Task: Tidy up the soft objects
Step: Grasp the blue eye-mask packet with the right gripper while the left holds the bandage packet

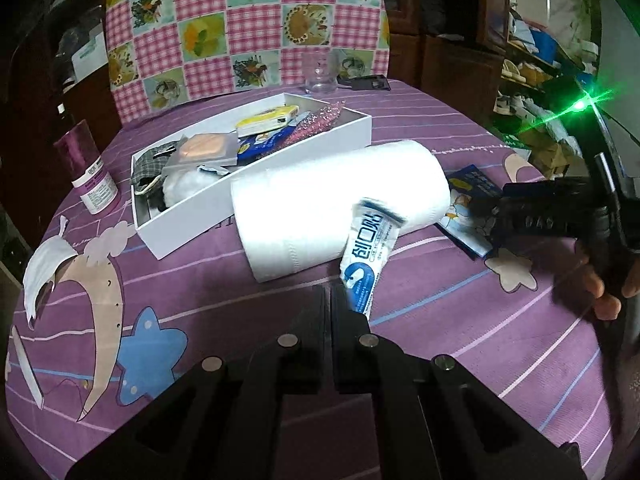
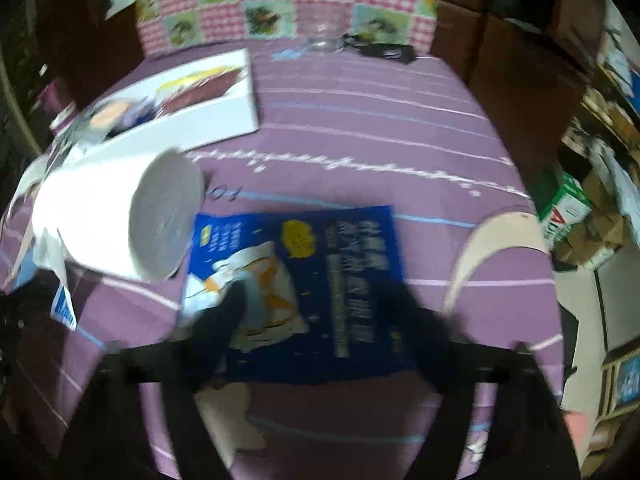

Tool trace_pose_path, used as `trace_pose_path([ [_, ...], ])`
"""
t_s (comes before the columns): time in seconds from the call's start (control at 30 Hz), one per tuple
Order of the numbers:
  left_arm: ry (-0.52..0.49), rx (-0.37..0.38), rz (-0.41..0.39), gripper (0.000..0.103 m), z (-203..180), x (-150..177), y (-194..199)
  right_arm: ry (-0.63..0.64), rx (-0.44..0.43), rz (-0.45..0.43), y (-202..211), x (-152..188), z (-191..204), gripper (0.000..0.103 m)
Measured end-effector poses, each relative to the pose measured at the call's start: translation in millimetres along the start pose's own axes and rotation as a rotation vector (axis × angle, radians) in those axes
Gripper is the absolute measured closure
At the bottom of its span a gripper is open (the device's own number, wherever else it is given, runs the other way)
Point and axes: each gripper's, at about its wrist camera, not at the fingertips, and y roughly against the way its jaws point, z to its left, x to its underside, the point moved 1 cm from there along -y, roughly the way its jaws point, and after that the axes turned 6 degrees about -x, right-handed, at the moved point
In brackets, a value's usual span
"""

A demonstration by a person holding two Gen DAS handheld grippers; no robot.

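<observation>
My left gripper (image 1: 329, 300) is shut on the lower end of a white-and-blue tissue packet (image 1: 370, 250), which tilts up in front of a large white paper roll (image 1: 340, 204) lying on the purple cloth. Behind the roll a white box (image 1: 256, 184) holds several soft items. My right gripper (image 2: 320, 300) is open, its blurred fingers astride a flat blue packet (image 2: 332, 280) on the cloth; that packet also shows in the left wrist view (image 1: 468, 204), with the right gripper (image 1: 516, 212) at its right edge. The roll (image 2: 120, 216) lies left of it.
A purple-capped bottle (image 1: 90, 168) stands left of the box. A white face mask (image 1: 44, 272) lies at the table's left edge. A clear glass jar (image 1: 320, 76) and a black clip (image 1: 366, 82) sit at the back. A chequered cushion (image 1: 248, 20) rises behind the table.
</observation>
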Motion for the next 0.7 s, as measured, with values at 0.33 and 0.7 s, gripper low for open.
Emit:
trace_pose_path([
  [0.33,0.019,-0.002,-0.008,0.102,4,1,1,-0.075,-0.055,-0.043,8,1,-12,0.102],
  [0.7,0.049,-0.008,0.018,0.102,12,1,-5,-0.184,-0.085,-0.043,19,-7,-26,0.041],
])
